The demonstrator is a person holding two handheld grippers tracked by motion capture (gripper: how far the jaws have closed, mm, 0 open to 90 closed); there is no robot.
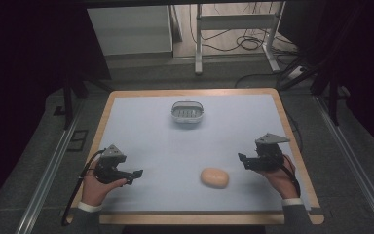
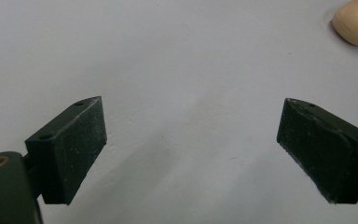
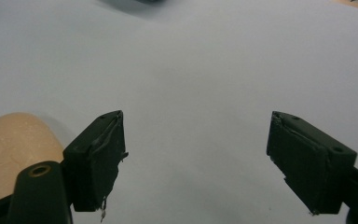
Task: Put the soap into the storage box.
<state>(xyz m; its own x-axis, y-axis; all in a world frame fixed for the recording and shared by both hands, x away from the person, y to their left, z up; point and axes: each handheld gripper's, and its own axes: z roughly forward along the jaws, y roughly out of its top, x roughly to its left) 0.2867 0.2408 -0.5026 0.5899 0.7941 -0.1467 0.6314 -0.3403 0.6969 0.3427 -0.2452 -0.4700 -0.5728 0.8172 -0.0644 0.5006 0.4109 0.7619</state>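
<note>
A wooden-edged table (image 1: 282, 109) carries a pale blue-grey mat (image 1: 151, 126). 2 things lie on the mat: a tan oval bread roll (image 1: 215, 177), between the 2 pairs of jaws and nearer the right pair, and a small grey basket (image 1: 187, 112), well beyond both pairs.
</note>
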